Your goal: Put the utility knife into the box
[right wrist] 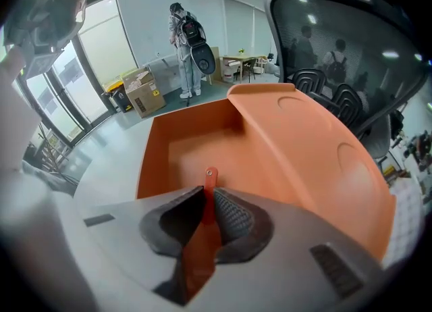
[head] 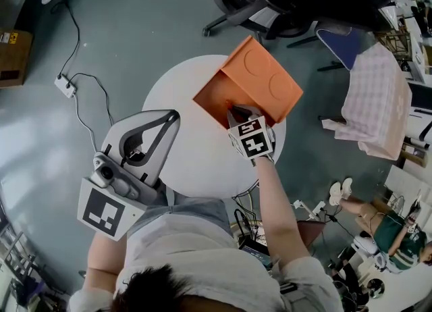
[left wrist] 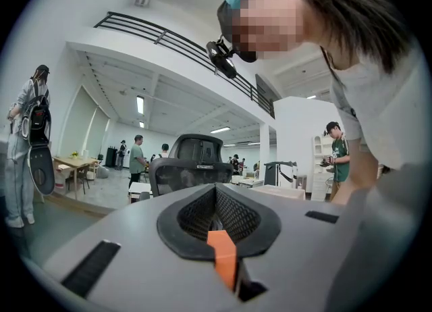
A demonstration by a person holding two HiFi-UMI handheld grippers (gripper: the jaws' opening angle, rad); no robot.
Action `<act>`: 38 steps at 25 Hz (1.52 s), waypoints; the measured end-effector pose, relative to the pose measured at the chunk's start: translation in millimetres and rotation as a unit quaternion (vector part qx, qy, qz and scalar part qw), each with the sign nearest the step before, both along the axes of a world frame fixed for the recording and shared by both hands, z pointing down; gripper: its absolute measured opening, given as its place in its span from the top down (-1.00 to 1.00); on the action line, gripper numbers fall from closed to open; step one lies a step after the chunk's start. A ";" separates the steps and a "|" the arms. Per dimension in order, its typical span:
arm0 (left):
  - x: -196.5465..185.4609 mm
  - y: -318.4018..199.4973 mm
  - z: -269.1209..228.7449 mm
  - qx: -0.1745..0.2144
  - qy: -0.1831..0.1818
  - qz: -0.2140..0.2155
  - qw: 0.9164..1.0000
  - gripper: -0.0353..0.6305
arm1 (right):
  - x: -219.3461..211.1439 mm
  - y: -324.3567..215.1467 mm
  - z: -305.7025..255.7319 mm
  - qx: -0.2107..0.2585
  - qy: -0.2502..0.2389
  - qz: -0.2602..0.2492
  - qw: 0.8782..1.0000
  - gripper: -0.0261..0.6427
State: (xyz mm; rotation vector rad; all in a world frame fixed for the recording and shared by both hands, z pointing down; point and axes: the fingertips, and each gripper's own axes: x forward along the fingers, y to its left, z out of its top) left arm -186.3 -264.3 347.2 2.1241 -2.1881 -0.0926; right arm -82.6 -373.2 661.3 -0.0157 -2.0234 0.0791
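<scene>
two pads of the right gripper (right wrist: 208, 196) press together on the orange utility knife (right wrist: 210, 179). its tip, with a small hole, sticks out just past them. ahead of and below the pads sits the open orange box (right wrist: 182, 148), its lid (right wrist: 304, 148) raised to their right, and the knife tip hangs over the hollow. the left gripper (left wrist: 217, 213) is closed on nothing, its pads meeting, and it points up toward the person.

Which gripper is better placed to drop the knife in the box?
Right. The right gripper is shut on the utility knife, its tip over the open box. The left gripper is shut and back from the box.
</scene>
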 end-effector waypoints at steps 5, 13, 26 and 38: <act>-2.1 0.8 1.4 -0.002 -0.002 -0.002 1.000 0.87 | 0.1 -0.2 5.4 -0.001 0.017 0.000 1.000 0.75; -4.3 5.2 1.8 -0.004 -0.002 -0.006 1.000 0.87 | -0.8 0.6 6.7 0.002 0.023 -0.001 1.000 0.73; 1.7 6.2 -6.7 0.005 -0.006 0.013 1.000 0.87 | -11.0 -1.1 -28.4 0.014 -0.036 0.020 0.999 0.86; 35.6 5.0 -27.3 0.021 -0.020 0.071 0.997 0.87 | -9.2 12.5 -125.5 0.000 -0.195 0.089 0.977 0.90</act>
